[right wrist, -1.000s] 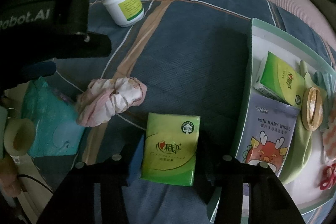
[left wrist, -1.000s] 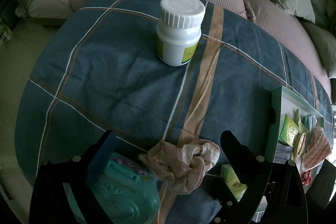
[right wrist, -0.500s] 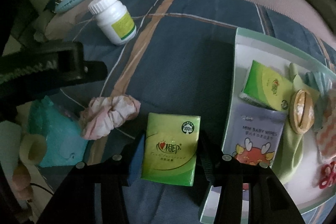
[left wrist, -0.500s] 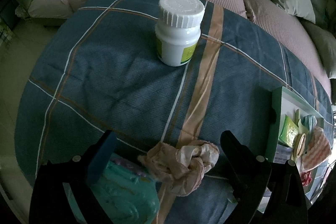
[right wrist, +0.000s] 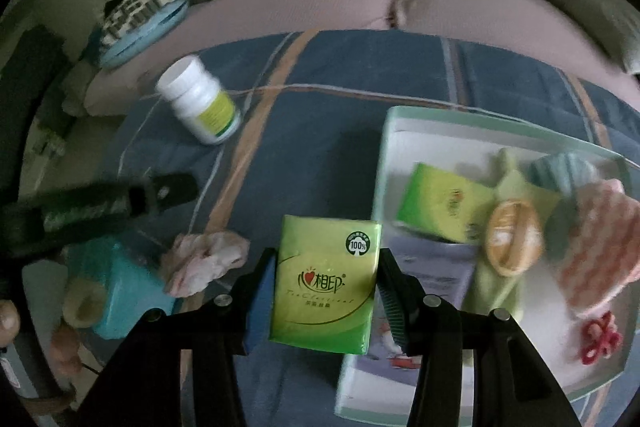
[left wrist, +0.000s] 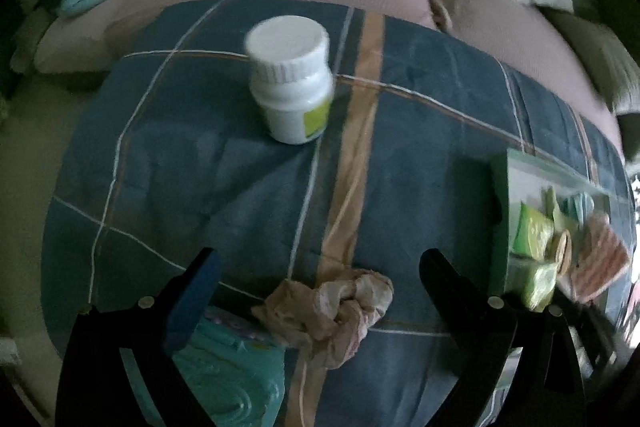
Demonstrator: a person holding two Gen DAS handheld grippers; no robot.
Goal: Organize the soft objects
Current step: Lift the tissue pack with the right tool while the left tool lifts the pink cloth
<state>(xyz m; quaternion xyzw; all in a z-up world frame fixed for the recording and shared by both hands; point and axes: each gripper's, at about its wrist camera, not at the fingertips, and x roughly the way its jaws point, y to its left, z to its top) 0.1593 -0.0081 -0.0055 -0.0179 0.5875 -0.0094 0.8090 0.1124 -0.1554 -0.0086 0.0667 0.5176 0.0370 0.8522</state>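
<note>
Glossy plastic tissue pack (right wrist: 326, 283), matt woven cloth bedspread (left wrist: 200, 155).

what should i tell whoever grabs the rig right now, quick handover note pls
Right gripper: shut on the green tissue pack, lifted beside the tray's near-left edge.
Left gripper: open, empty, above the pink scrunchie.
Done: tray holds another tissue pack, baby wipes and cloths.
Left: set the pack in the tray, then scrunchie and teal pack. White bottle stands upright on the blanket.
</note>
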